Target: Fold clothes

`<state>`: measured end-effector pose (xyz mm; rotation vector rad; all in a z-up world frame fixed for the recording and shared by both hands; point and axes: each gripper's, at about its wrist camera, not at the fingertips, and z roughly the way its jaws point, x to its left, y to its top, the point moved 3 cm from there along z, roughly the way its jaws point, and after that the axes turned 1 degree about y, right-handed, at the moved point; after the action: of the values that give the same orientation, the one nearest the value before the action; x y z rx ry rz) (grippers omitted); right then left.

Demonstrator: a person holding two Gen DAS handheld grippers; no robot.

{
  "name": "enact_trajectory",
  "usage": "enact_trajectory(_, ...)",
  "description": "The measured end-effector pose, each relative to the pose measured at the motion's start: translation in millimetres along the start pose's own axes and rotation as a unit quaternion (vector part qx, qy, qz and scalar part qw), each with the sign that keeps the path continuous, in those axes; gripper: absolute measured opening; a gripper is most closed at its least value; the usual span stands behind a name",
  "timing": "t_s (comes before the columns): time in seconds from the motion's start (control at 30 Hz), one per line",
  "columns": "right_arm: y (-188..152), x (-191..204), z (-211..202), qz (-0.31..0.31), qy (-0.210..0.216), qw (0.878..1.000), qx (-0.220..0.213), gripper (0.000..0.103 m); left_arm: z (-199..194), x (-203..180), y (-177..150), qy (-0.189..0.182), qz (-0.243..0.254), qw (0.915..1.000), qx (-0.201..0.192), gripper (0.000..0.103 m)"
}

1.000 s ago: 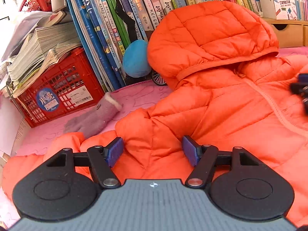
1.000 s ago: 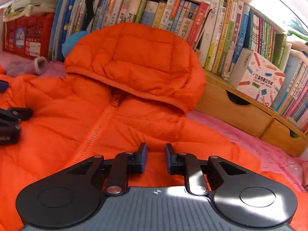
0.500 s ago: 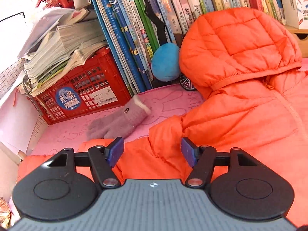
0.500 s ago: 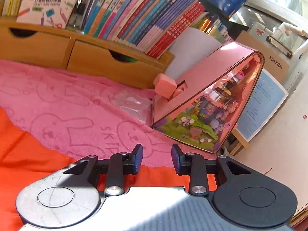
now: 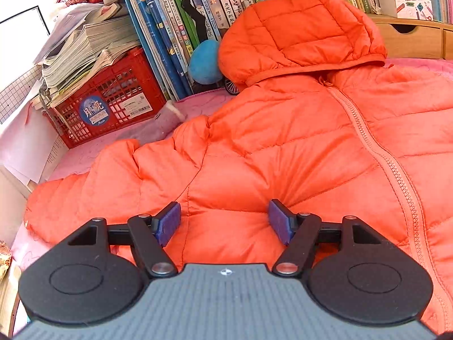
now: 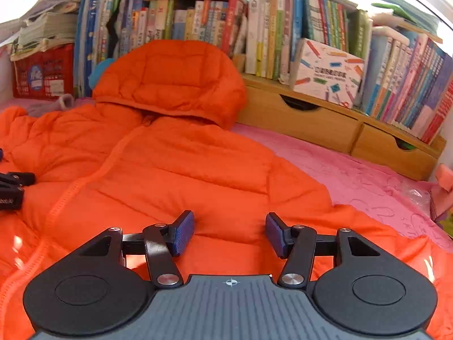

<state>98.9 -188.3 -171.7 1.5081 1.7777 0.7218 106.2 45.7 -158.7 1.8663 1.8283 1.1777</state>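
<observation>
Left wrist view: the left gripper hovers low over the orange puffer jacket, jaws spread wide with nothing between them. The jacket lies front-up, zipped, on the pink blanket; its hood is propped against the row of books. The sleeve edge ends near the red crate, with a grey glove just beside it. In the right wrist view, the right gripper is likewise agape above the jacket's other side; bare blanket stretches right toward the wooden drawers.
</observation>
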Motion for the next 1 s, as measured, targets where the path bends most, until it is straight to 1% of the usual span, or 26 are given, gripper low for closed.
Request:
enact_trajectory(0.03,-13.7,-28.1,3.4,0.014,-0.031,0.999,0.013,0.057,0.3,-0.6,-0.8,0.004,0.001,1.0,-0.003,0.072)
enact_trajectory(0.07,-24.4,-53.2,4.2,0.013,-0.062,0.998,0.018,0.057,0.6,-1.3,-1.5,0.007,0.003,1.0,-0.005,0.072)
enact_trajectory(0.13,-41.6,-99.8,2.2,0.003,-0.115,0.993,0.023,0.065,0.6,-3.5,-2.5,0.016,0.007,0.9998,-0.01,0.072)
enact_trajectory(0.2,-55.0,-143.7,-1.7,-0.012,-0.161,0.986,0.028,0.068,0.1,-7.0,-1.7,0.028,0.013,0.9995,-0.009,0.072)
enact_trajectory(0.27,-57.3,-184.4,0.4,-0.007,-0.219,0.974,0.053,0.069,-1.5,-11.7,2.4,0.04,0.019,0.999,0.002,0.071)
enact_trajectory(0.33,-57.0,-219.5,-3.0,0.026,-0.27,0.959,0.08,0.068,-4.3,-17.4,8.8,0.05,0.027,0.9982,0.018,0.066)
enact_trajectory(0.37,-56.4,-228.8,-12.0,0.045,-0.284,0.955,0.075,0.067,-10.4,-21.2,10.9,0.042,0.026,0.9987,0.015,0.064)
enact_trajectory(0.43,-55.3,-244.6,-29.4,0.08,-0.307,0.946,0.064,0.066,-23.3,-28.7,14.9,0.023,0.023,0.9995,0.007,0.064)
enact_trajectory(0.53,-52.1,-222.5,-44.2,0.118,-0.24,0.962,0.053,0.066,-45.9,-51.0,18.5,-0.02,0.024,0.9995,-0.005,0.065)
enact_trajectory(0.6,-49.7,-207.6,-54.4,0.143,-0.195,0.969,0.045,0.066,-56.6,-66.4,19.5,-0.048,0.024,0.9986,-0.005,0.065)
enact_trajectory(0.67,-47.2,-192.6,-64.8,0.167,-0.149,0.974,0.037,0.066,-61.6,-87.0,19.7,-0.078,0.02,0.9967,0.008,0.066)
enact_trajectory(0.77,-42.7,-168.8,-79.9,0.201,-0.079,0.976,0.026,0.066,-65.6,-109.5,19.3,-0.093,0.027,0.9951,0.021,0.066)
enact_trajectory(0.83,-35.3,-138.5,-79.1,0.197,-0.021,0.98,0.033,0.066,-68.2,-116.4,17.4,-0.091,0.042,0.9948,0.02,0.066)
enact_trajectory(0.9,-28.1,-107.7,-78.9,0.19,0.037,0.98,0.039,0.066,-67.1,-111.0,12.2,-0.08,0.05,0.9951,0.03,0.069)
enact_trajectory(0.93,-25.9,-89.4,-80.2,0.169,0.062,0.983,0.043,0.066,-66.5,-108.1,9.6,-0.074,0.054,0.9952,0.035,0.069)
enact_trajectory(1.0,-22.1,-53.3,-83.3,0.127,0.11,0.985,0.049,0.066,-60.8,-90.8,1.3,-0.046,0.051,0.9958,0.06,0.074)
